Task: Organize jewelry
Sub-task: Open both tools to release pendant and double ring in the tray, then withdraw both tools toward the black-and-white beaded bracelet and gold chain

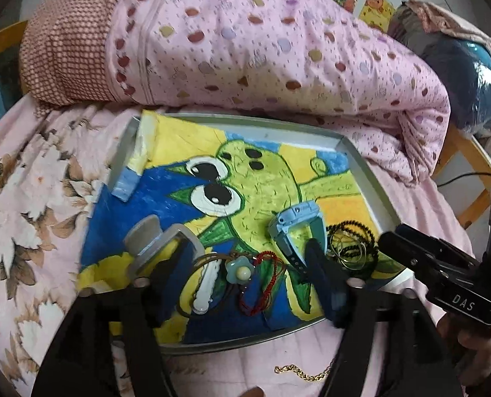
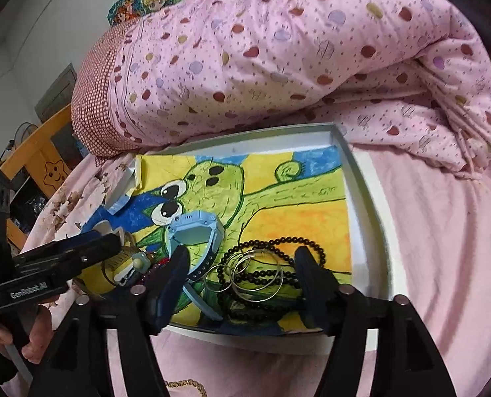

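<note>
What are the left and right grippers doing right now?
Left gripper: open, straddling the flower-charm cord bracelet, holding nothing.
Right gripper: open over the black bead strand, holding nothing.

left gripper [image 1: 245, 271]: jaws held apart, nothing pressed by the pads, pointed steeply down | right gripper [image 2: 242, 278]: jaws held apart, nothing clamped, pointed steeply down | both grippers were held side by side, close together | fingers [image 2: 30, 340] were wrapped under the left gripper's handle

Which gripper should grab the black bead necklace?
Probably the right. The right gripper stands open with the black bead necklace and thin wire hoops lying between its fingers. The left gripper is open over the flower charm, further left on the tray.
</note>
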Demonstrator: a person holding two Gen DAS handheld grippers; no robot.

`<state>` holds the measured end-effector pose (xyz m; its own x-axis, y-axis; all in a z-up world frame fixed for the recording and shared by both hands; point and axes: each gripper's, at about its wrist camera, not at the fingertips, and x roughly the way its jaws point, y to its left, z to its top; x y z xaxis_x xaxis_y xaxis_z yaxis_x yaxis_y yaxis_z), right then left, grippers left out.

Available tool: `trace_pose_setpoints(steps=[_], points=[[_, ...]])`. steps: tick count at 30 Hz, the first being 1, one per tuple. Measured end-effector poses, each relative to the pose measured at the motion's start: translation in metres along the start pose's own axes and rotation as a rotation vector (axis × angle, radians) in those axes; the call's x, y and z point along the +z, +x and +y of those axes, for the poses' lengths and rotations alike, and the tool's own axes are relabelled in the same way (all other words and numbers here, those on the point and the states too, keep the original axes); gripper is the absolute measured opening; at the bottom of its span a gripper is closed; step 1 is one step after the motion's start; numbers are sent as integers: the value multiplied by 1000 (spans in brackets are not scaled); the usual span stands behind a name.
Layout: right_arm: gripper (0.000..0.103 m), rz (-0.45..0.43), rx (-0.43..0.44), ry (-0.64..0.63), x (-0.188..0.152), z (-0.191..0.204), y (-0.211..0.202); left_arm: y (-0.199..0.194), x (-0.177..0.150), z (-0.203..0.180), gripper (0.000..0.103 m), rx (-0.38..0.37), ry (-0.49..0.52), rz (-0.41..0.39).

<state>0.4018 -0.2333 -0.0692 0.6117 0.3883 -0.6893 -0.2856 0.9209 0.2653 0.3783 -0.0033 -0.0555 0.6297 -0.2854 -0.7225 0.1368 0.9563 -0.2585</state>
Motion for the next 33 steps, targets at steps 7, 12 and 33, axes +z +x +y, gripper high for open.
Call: trace_pose_setpoints(steps=[7, 12, 33], points=[[87, -90, 3, 24, -2, 8, -41, -35, 0, -2, 91, 19, -16, -83], [102, -164, 15, 31, -8, 18, -74, -69, -6, -9, 97, 32, -1, -158], [103, -341, -10, 29, -69, 50, -196, -197, -76, -40, 101, -18, 127, -332]])
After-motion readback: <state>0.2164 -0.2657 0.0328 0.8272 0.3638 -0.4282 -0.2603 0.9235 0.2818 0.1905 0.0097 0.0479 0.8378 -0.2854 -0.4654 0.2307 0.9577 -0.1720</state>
